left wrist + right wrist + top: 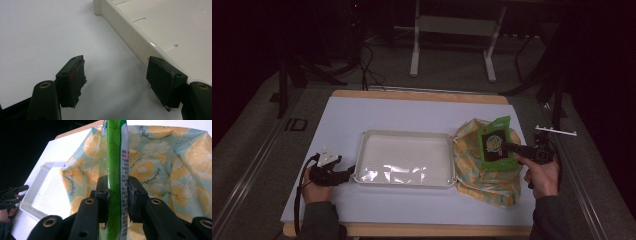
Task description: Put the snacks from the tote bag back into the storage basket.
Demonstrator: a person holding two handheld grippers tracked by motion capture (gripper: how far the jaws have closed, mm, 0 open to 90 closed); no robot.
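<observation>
A green snack packet [495,141] is pinched edge-on by my right gripper [512,148], held over a lemon-print cloth bag [472,170] at the right of the table. In the right gripper view the jaws press on both faces of the green snack packet [117,167], with the lemon-print bag [160,165] behind. My left gripper [346,172] rests on the white sheet by the left end of a cream tray [362,145]. Its jaws stand wide apart in the left gripper view, nothing between them [116,82], the cream tray's rim [130,37] just beside the right pad.
The white sheet [342,115] covers a wooden tabletop, with bare room left of the tray and behind it. Dark floor, cables and a metal stand's legs [414,55] lie beyond the far edge. A small white bracket [556,131] sits off the table's right side.
</observation>
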